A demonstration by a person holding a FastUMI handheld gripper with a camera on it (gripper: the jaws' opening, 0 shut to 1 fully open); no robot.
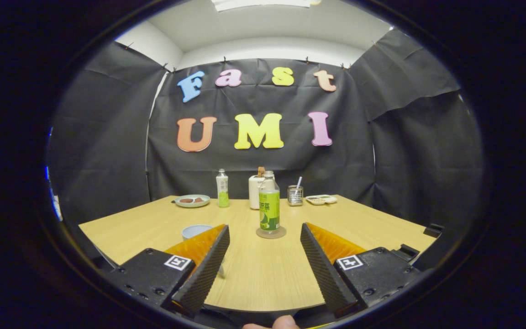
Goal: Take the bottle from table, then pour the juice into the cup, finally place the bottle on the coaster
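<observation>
A hand-held gripper hovers low over a pale wooden table in the booth, its two fingers spread wide apart and holding nothing. Just ahead of the fingertips, centred on the gap between them, a bottle with a green label stands upright on a round coaster; neither finger touches it. Beside the left finger, partly hidden behind it, sits a pale blue cup, close to the coaster but apart from it.

Farther back along the table's far edge, against the black cloth wall, a row of items is lined up. At the left is a light plate carrying some brownish pieces. Next to it stands a smaller bottle with a white and green label. Directly behind the task bottle is a white container, largely screened by it. To the right stands a wire holder with a utensil poking out, then a shallow tray. A fingertip of the person holding the tool peeks in below the gripper.
</observation>
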